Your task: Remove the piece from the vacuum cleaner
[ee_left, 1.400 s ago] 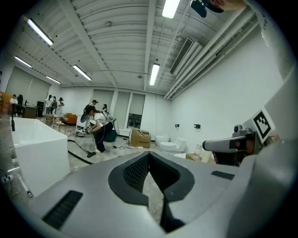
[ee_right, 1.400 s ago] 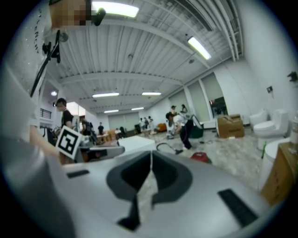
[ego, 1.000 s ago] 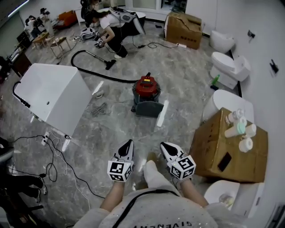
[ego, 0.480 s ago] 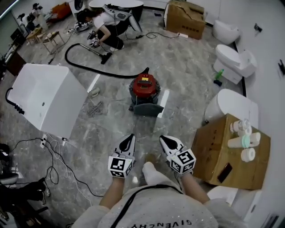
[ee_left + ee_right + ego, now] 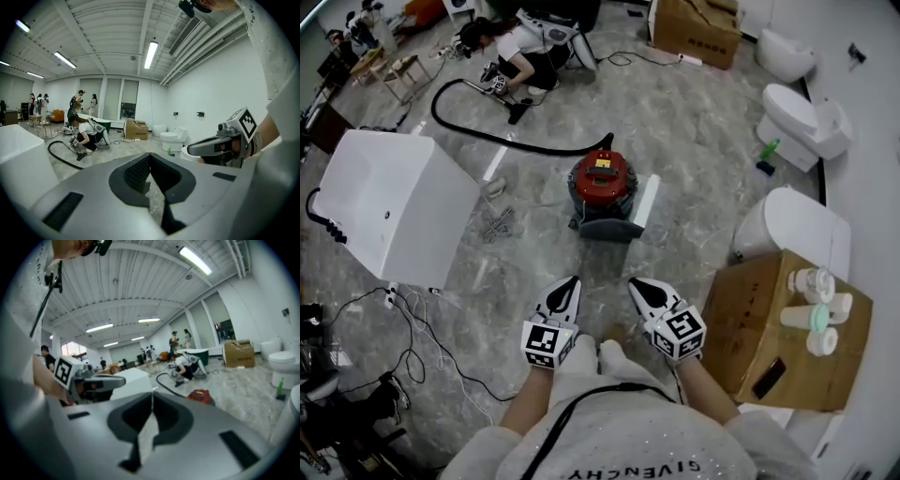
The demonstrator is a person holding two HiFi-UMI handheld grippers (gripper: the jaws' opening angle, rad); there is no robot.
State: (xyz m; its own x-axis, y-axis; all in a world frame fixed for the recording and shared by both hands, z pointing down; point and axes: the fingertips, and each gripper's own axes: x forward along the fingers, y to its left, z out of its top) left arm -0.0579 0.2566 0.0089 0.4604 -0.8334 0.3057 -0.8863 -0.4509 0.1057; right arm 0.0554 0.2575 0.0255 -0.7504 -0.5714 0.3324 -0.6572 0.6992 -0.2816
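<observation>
The red vacuum cleaner [image 5: 602,180] sits on the floor [image 5: 703,141] well ahead of me, untouched. My left gripper [image 5: 569,283] and right gripper [image 5: 635,284] point toward it, both pressed together and empty, because nothing is within reach yet.

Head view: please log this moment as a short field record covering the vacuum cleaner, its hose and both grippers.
vacuum cleaner: red, upright on the floor, ahead of both grippers
hose: black, runs from the vacuum cleaner towards a crouching person
left gripper: shut, empty, apart from the vacuum cleaner
right gripper: shut, empty, apart from the vacuum cleaner
progress: nothing touched yet
</observation>
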